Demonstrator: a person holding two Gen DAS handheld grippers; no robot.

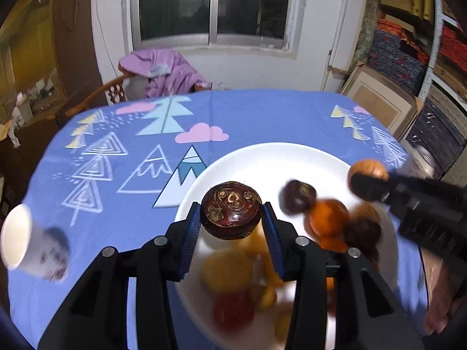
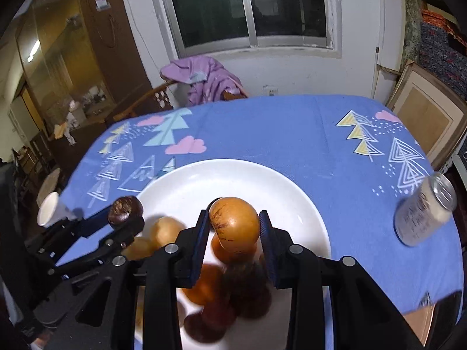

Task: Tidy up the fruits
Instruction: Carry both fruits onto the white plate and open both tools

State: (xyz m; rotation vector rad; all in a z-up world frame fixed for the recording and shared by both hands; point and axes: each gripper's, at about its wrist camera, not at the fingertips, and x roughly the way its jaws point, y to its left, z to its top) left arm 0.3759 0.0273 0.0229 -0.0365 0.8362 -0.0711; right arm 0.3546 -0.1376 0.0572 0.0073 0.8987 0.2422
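Dark fruit: a dark brown round fruit (image 1: 231, 210) with swirly markings, pinched in the left gripper (image 1: 232, 218), held above the white plate (image 1: 262, 157)

Tan fruit: a tan-orange fruit (image 2: 234, 221), clamped between the right gripper's (image 2: 234, 227) blue pads, also over the plate

Plate pile: blurry orange, yellow and red fruits underneath

Table: blue tablecloth (image 2: 292, 128) with trees and clouds

Edges: paper cup (image 1: 17, 236) on the left, jar (image 2: 423, 213) on the right
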